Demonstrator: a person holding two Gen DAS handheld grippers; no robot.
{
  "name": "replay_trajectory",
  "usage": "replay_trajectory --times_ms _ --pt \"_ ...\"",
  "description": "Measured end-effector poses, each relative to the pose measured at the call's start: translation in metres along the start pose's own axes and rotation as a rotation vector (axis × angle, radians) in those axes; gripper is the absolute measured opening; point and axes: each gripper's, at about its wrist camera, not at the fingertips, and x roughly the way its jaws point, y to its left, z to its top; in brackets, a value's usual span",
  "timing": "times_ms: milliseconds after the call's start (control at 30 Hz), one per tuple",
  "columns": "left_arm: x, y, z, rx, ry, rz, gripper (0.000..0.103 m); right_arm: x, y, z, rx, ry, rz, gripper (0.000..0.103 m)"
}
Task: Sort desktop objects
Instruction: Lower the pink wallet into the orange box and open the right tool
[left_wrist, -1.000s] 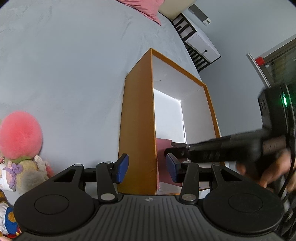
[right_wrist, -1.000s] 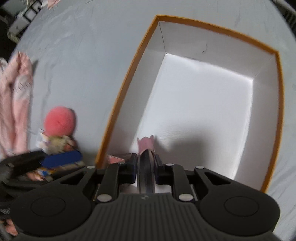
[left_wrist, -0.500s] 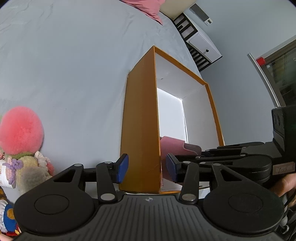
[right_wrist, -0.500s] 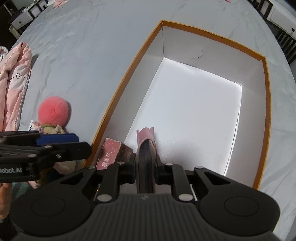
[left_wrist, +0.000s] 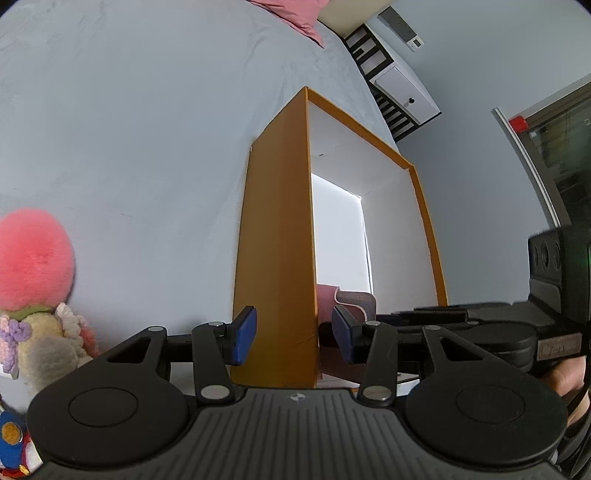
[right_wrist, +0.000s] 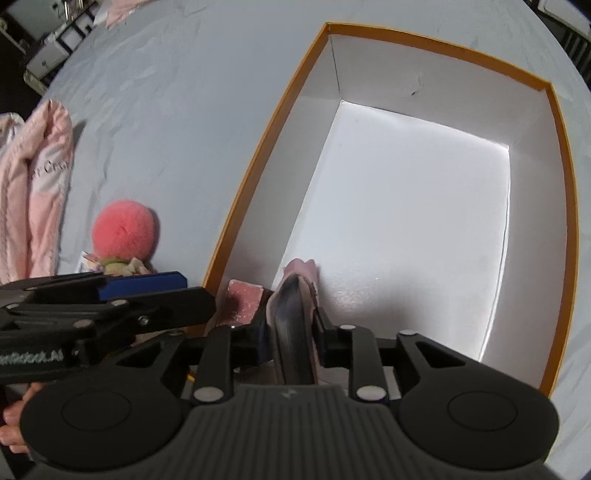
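An orange box (right_wrist: 258, 151) with a white inside lies on the pale grey cover. My right gripper (right_wrist: 291, 328) hangs over its near left end, also seen from the side (left_wrist: 461, 321). Its jaws are opening, and a flat pink and dark thing (right_wrist: 295, 295) stands on edge between the fingers, loose from the pads; it also shows low in the box (left_wrist: 347, 299). A small pink packet (right_wrist: 240, 299) lies beside it in the corner. My left gripper (left_wrist: 293, 334) is open and straddles the box's left wall, one blue pad (left_wrist: 243, 332) outside.
A plush toy with a pink pom-pom (left_wrist: 33, 254) (right_wrist: 123, 232) sits left of the box, other small toys below it. A pink jacket (right_wrist: 37, 184) lies further left. A pink pillow (left_wrist: 295, 14) and a white cabinet (left_wrist: 406, 92) stand beyond.
The right gripper's jaws have spread apart from the pink thing, which now leans and looks blurred. The right hand shifted slightly over the box's near end. The left gripper stayed put.
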Motion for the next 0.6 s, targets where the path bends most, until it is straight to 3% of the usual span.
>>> replay_trajectory --times_ms 233,367,600 --pt "-0.001 0.002 0.002 -0.011 -0.006 -0.002 0.051 -0.005 -0.021 -0.017 0.127 -0.04 0.073 0.031" --pt "0.002 0.002 0.002 -0.017 -0.001 -0.006 0.051 -0.004 -0.019 -0.021 0.159 -0.038 0.04 0.021" --pt "0.006 0.004 0.005 -0.028 -0.002 -0.007 0.051 -0.002 -0.004 -0.011 0.132 0.005 -0.015 0.02"
